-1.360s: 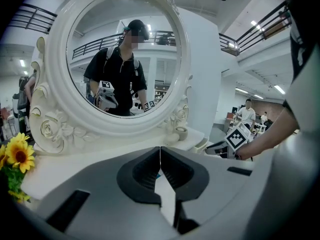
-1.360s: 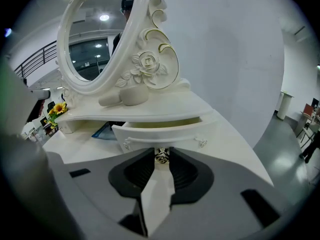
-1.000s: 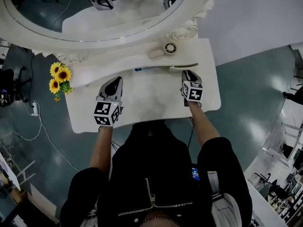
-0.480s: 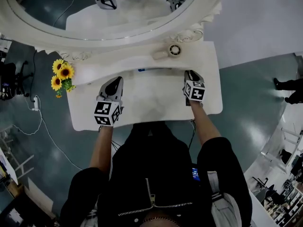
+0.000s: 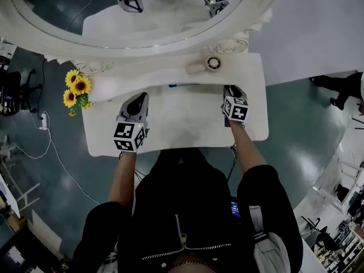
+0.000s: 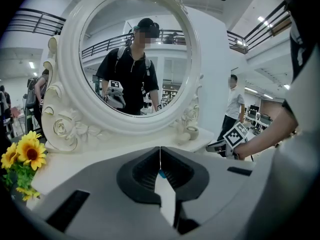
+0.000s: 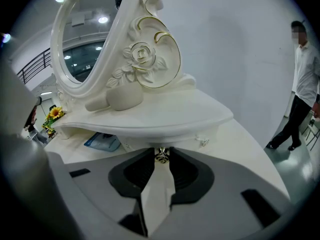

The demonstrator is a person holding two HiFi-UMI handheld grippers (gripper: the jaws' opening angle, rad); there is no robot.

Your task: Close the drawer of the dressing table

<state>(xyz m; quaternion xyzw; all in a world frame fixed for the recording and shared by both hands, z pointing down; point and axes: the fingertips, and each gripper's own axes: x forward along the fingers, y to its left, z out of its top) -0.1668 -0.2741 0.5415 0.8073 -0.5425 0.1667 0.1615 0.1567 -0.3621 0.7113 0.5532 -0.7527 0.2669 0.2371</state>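
Drawer knob point(image 7: 161, 157) sits pinched in the right claw point(image 7: 161, 151), while the left claw point(image 6: 160, 153) is pressed together.

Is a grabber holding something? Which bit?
The right hand-held gripper pinches the small metal drawer knob between its tips. The left hand-held gripper is shut on nothing.

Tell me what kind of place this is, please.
Probably a big open workspace or hall, not a home: the dressing table stands on a bare glossy floor, and gallery railings show in its mirror.
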